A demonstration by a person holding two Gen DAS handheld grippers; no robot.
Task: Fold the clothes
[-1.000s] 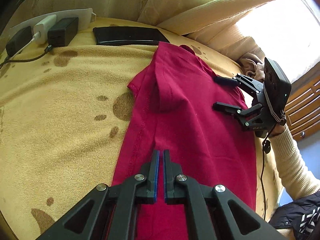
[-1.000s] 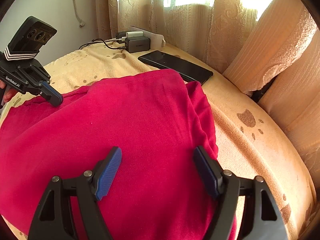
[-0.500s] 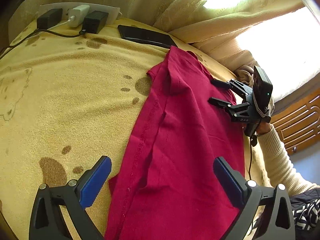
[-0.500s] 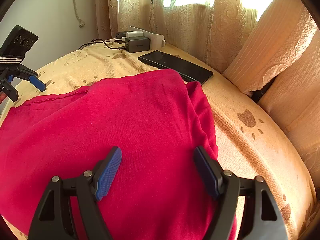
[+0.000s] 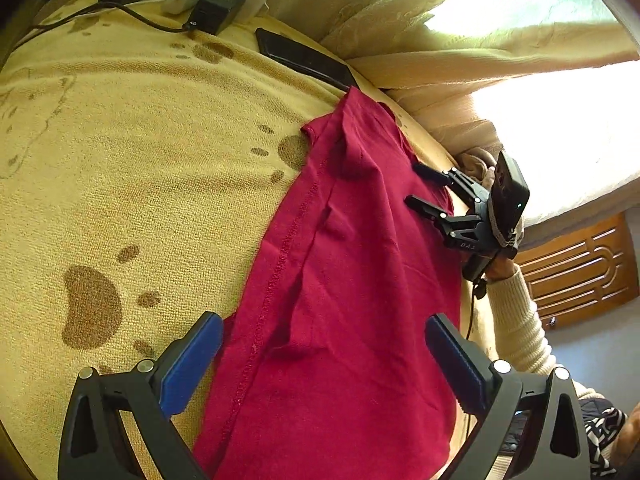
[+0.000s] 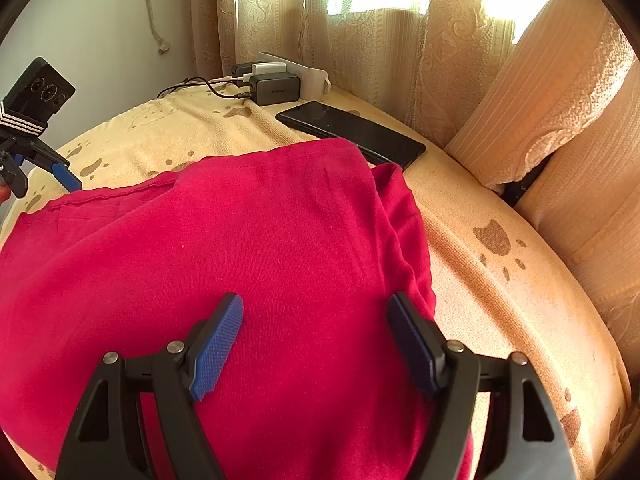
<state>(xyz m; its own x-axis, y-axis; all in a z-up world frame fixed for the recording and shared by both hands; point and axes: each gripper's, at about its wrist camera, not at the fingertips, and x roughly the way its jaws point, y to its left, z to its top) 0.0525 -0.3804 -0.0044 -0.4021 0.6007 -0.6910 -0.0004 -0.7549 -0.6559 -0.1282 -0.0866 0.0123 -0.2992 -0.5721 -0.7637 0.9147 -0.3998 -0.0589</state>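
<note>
- Lying on a yellow terry blanket (image 5: 132, 152) printed with brown paw marks, a dark red garment (image 5: 344, 288) was seen in the left wrist view, stretched as a long band from the near edge up towards the curtains (image 5: 460, 52).
- A stitched hem was seen along the garment's left edge, with soft creases and a raised fold across the cloth beside it.
- The left gripper (image 5: 324, 356) was held above the near end of the garment with its jaws spread wide; nothing was gripped, and the blue pads (image 5: 192, 360) were kept clear of the cloth.
- To the right in that view, the right gripper (image 5: 416, 186) was seen over the garment's far right edge, carried by a hand in a cream ribbed sleeve (image 5: 516, 320).
- In the right wrist view, the left gripper (image 6: 44, 168) was seen at the far left, by the garment's hemmed edge.
- The garment (image 6: 224, 248) was shown there as a broad, doubled-over mass, with a rounded fold at its right side.
- The right gripper (image 6: 316, 332) was held partly open over the cloth, with nothing clamped.
- Beyond the fold, a black phone (image 6: 352, 132) and chargers (image 6: 272, 84) were laid on the blanket.
</note>
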